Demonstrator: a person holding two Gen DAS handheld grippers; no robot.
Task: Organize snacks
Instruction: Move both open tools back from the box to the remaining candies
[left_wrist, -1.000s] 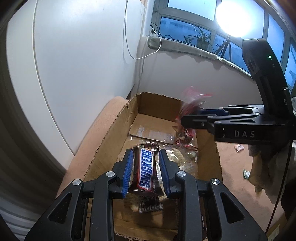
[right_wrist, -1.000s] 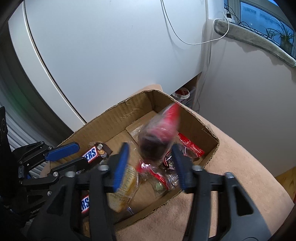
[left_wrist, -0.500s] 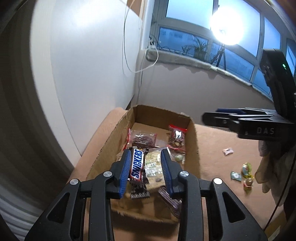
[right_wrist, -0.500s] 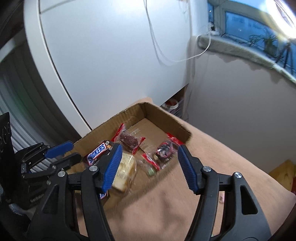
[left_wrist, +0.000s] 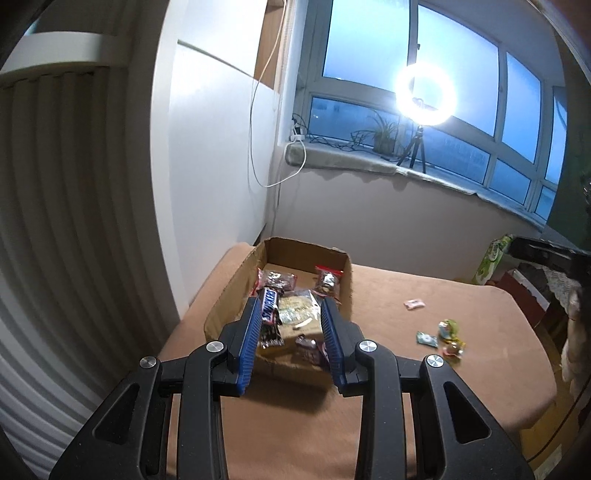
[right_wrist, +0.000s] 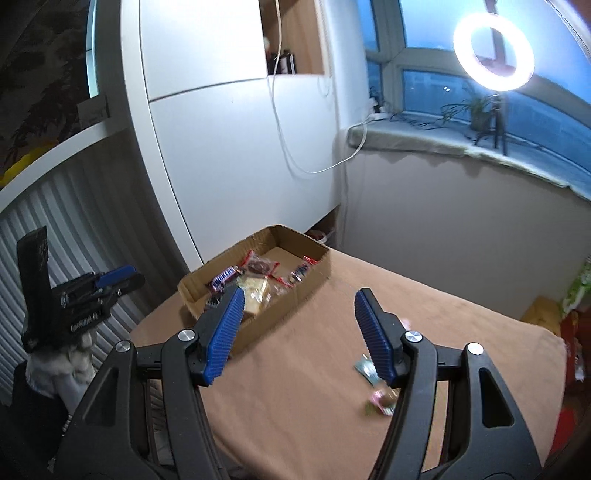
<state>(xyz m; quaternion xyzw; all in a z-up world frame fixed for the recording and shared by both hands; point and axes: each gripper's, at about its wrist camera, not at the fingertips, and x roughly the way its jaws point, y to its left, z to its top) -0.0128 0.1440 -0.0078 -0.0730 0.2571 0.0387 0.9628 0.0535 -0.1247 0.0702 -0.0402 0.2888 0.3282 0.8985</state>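
Box (left_wrist: 347, 280), bench's far-left corner: several snacks in, Snickers bar (left_wrist: 269, 305) included. Loose sweets (left_wrist: 445, 338) remain near the right edge. My left gripper (left_wrist: 290, 341) and right gripper (right_wrist: 297, 334): fingers apart, empty.

Box (left_wrist: 225, 301) – matt cardboard; table cover (left_wrist: 388, 295) – soft cloth; snack wrappers (left_wrist: 275, 280) – glossy plastic.

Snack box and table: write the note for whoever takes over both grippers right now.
Left gripper: open, empty, jaws have just been opening, drawn back from the box.
Right gripper: open, empty, jaws have just been opening, over the table.
Done: Snickers bar, red packets and other snacks lie in the box.
Left: pink sweet, green sweet and wrapped candies loose on the table, to go into the box.
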